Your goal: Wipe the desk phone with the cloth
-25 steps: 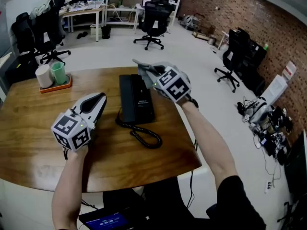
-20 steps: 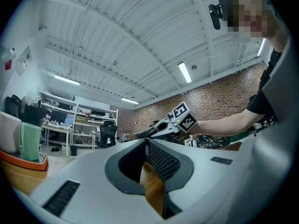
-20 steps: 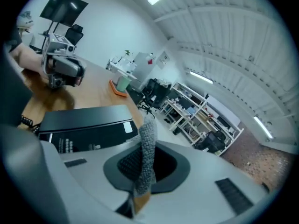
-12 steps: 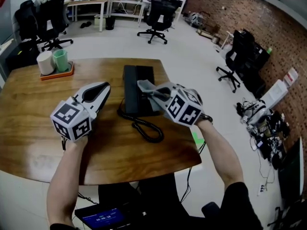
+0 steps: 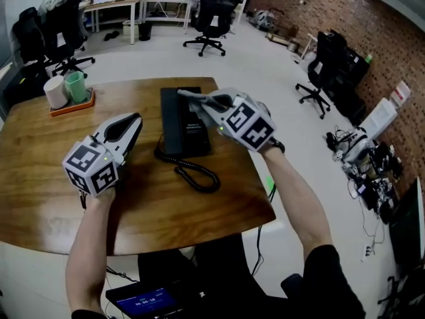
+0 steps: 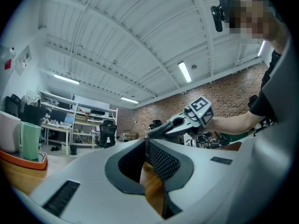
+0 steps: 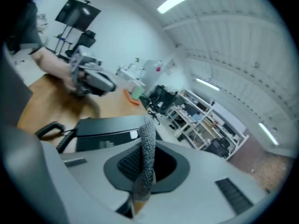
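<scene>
A black desk phone lies on the wooden table, its coiled cord looping toward me. My right gripper is shut on a grey cloth and holds it over the far part of the phone. In the right gripper view the cloth stands pinched between the jaws, with the phone just beyond. To the left of the phone, my left gripper hovers over the table, shut and empty. Its own view shows the pads closed together.
At the table's far left corner, an orange tray carries a white cup and a green cup. Office chairs stand on the floor beyond. The table's right edge lies under my right forearm. A lit screen sits below the near edge.
The right gripper with the cloth was nearer me over the phone half a second ago and is now back toward its far end. The left gripper has stayed in place.
</scene>
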Motion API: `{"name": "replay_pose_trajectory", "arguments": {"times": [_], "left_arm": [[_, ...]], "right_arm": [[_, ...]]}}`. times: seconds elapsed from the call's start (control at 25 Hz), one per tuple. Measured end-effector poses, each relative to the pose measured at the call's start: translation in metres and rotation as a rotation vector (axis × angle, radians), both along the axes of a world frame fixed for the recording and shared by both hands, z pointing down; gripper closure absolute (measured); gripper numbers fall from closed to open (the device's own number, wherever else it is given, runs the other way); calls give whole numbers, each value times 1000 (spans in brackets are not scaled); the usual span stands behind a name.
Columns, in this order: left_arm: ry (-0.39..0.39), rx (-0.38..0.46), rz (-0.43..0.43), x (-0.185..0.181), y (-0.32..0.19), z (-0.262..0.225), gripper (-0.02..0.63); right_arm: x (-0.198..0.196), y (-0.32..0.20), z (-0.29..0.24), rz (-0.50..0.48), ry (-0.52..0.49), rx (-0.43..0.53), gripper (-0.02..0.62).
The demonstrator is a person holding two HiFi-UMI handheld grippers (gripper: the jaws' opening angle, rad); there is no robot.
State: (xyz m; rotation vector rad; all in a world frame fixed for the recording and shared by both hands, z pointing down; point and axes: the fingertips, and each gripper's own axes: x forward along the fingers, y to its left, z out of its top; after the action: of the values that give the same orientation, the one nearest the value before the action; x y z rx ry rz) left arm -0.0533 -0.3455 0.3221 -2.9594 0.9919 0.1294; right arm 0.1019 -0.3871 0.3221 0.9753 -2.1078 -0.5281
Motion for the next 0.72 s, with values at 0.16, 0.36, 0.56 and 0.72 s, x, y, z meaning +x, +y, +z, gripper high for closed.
{"name": "replay_pose_trajectory", "arguments": {"times": [0.16,0.36,0.56,0.72], "left_arm": [[5,2,10,2,1,1,592],[-12,9,8,1,1,-3,592],[-31,17,20,5,2,-3,592],[-26,5,41,3,9,1,592]], "right_arm": [[7,-65,2,153,-58,3,569],[3,-31,23,85,21,-51,569],[-5,53,61,-52,155,-95,569],[-13,101,79,-97,135,-127,568]]}}
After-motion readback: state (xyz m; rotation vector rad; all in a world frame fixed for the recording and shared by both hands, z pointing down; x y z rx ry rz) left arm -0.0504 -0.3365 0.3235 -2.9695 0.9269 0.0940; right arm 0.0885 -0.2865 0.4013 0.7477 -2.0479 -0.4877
